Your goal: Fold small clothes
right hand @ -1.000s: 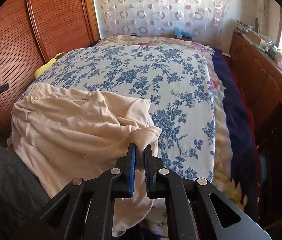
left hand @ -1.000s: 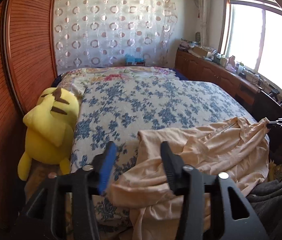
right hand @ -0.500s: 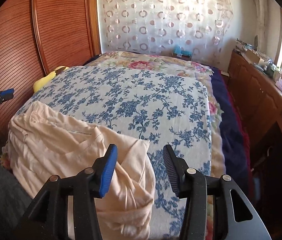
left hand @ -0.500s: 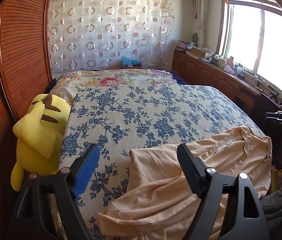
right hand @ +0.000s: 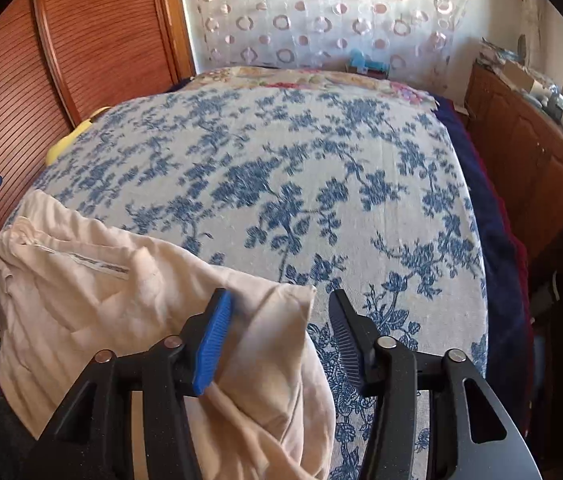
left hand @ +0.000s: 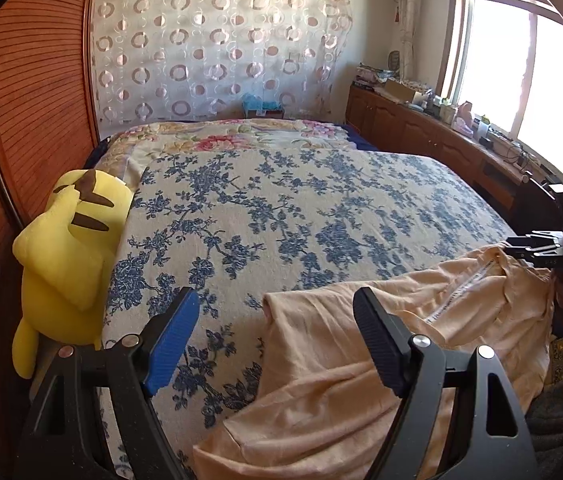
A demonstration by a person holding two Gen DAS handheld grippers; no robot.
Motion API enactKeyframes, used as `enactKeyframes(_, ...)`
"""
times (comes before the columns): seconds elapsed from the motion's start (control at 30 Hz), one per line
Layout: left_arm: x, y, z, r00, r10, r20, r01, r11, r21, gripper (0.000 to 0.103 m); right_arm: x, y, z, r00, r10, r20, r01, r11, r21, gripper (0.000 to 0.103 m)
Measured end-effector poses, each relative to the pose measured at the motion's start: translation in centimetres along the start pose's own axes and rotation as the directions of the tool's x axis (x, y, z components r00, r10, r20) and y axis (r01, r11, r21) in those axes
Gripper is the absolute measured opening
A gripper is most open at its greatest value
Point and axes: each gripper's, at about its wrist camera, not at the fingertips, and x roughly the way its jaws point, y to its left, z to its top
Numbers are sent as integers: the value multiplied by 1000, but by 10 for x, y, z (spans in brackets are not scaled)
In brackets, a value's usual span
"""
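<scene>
Risk: the peach shirt (left hand: pixel 361 380) hangs over the near edge of the bed (left hand: pixel 281 208) (bunched, not flat); a one-sided pinch could drag it off. Left gripper (left hand: pixel 273 344) wide apart, empty, above the shirt's left edge. Right gripper (right hand: pixel 277 336) also wide, empty, straddling the shirt's right corner.

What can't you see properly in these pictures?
- Left view: the near bottom of the peach shirt is cut off by the picture's edge and hidden behind the left claw.
- Right view: the yellow plush toy is mostly hidden behind the bed; only a sliver shows.
- Both views: things on the wooden cabinet are too small to name.
</scene>
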Motion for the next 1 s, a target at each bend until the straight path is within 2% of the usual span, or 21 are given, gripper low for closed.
enactKeyframes(0.2, 26, 6, 9, 998, -24, -54, 23, 1000, -11, 80, 8, -1, -3, 1000, -4, 5, 4, 1000, 5, 58)
enactKeyframes(0.27, 32, 7, 7, 998, -15, -60, 14, 1000, -21, 80, 11, 1, -4, 1000, -27, 11, 27, 1000, -6, 65)
enactKeyframes(0.43, 45, 9, -1, 995, -29, -97, 24, 998, -52, 80, 12, 5, -11, 998, -45, 39, 46, 999, -16, 67)
enactKeyframes(0.5, 49, 7, -5, 993, -32, -118, 26, 998, -49, 75, 12, 4, -13, 998, -43, 45, 44, 999, -14, 67)
enactKeyframes(0.57, 53, 6, -8, 989, -38, -141, 30, 998, -53, 60, 12, 5, -14, 998, -41, 46, 42, 999, -14, 67)
enactKeyframes(0.63, 57, 7, -10, 986, -54, -158, 44, 997, -63, 50, 11, 4, -15, 998, -39, 45, 40, 999, -18, 67)
enactKeyframes(0.7, 60, 6, -12, 983, -68, -173, 57, 996, -69, 46, 10, 4, -15, 999, -35, 42, 36, 999, -22, 67)
enactKeyframes(0.8, 64, 5, -13, 978, -83, -192, 70, 995, -70, 46, 8, 7, -15, 999, -28, 35, 29, 999, -38, 59)
enactKeyframes(0.87, 66, 4, -14, 974, -103, -203, 88, 993, -78, 46, 6, 11, -14, 1000, -5, 27, 6, 999, -52, 41)
enactKeyframes(0.9, 66, 4, -13, 972, -112, -206, 97, 992, -80, 45, 5, 13, -13, 1000, 8, 21, -6, 998, -61, 36)
enactKeyframes(0.97, 67, 3, -13, 970, -129, -206, 114, 990, -81, 31, 4, 18, -13, 1000, 19, 12, -18, 997, -80, 21)
enactKeyframes(1.0, 66, 2, -14, 970, -135, -203, 120, 989, -84, 25, 3, 20, -13, 1000, 20, 10, -19, 996, -89, 18)
